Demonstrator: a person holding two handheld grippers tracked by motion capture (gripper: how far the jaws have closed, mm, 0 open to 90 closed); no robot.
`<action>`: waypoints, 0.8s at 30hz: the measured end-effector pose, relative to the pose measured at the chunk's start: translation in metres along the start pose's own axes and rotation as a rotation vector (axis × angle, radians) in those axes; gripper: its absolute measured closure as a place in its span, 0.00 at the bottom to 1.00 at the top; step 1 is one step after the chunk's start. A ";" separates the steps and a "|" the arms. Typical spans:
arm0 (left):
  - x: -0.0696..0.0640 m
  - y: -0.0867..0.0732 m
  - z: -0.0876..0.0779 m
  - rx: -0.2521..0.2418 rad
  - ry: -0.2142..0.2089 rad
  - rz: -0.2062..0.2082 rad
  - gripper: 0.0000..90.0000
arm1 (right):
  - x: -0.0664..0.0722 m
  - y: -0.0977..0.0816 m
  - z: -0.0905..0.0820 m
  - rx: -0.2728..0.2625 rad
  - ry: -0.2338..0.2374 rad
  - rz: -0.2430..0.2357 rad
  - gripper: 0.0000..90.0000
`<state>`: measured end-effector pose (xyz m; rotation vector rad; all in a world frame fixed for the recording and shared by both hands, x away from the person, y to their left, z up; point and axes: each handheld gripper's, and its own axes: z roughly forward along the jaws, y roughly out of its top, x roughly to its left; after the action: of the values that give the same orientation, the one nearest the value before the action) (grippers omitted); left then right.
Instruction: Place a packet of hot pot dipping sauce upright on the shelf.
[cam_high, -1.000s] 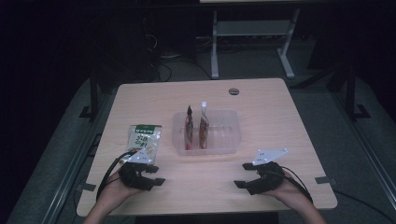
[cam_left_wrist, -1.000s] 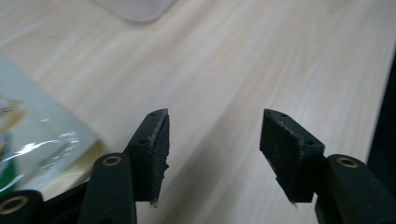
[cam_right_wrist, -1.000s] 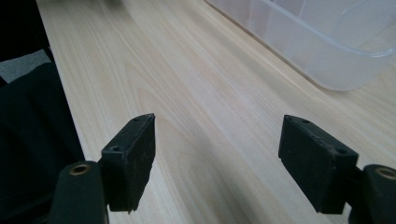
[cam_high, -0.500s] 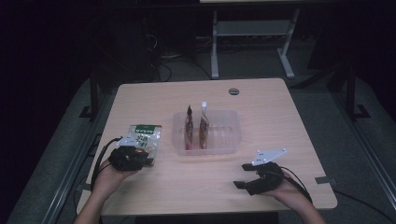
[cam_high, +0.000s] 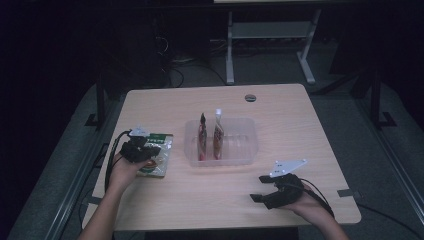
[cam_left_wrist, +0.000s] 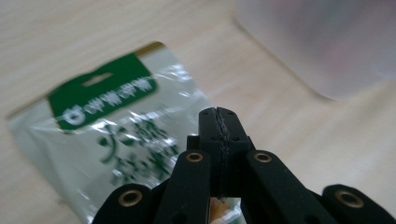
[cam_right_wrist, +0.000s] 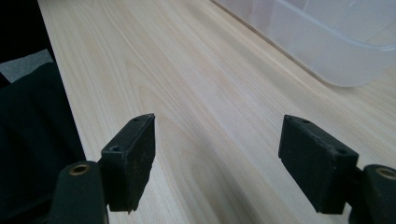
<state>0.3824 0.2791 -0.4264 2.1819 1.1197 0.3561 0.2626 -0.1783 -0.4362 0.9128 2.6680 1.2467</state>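
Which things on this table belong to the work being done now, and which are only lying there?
In use:
- green snack packet, under the left tool, whose jaws have just closed
- clear plastic tub, with two pouches standing inside

Lying about:
- right tool, open over bare table
- round hole cover at the far edge

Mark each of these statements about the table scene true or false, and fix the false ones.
1. The left gripper has its jaws wide open. False: they are pressed together, over the green-topped packet.
2. Two pouches stand upright in the clear plastic tub. True.
3. The right gripper holds a pouch. False: its jaws stand apart with nothing between them, above bare table.
4. The green-topped packet lies on the table beside the tub, not in it. True.
5. The tub holds nothing. False: the two pouches are in it.
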 end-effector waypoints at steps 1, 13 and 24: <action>0.003 0.001 0.002 0.011 0.013 -0.003 1.00 | 0.000 0.000 0.000 0.000 0.000 0.000 0.30; 0.060 -0.004 -0.009 -0.015 0.155 -0.131 1.00 | 0.000 -0.001 0.001 0.005 0.005 -0.004 0.30; 0.075 -0.021 0.006 0.017 0.173 -0.199 1.00 | 0.001 -0.001 0.003 0.015 0.004 -0.012 0.30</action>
<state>0.4175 0.3454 -0.4490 2.0624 1.4261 0.4550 0.2624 -0.1759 -0.4389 0.8957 2.6852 1.2285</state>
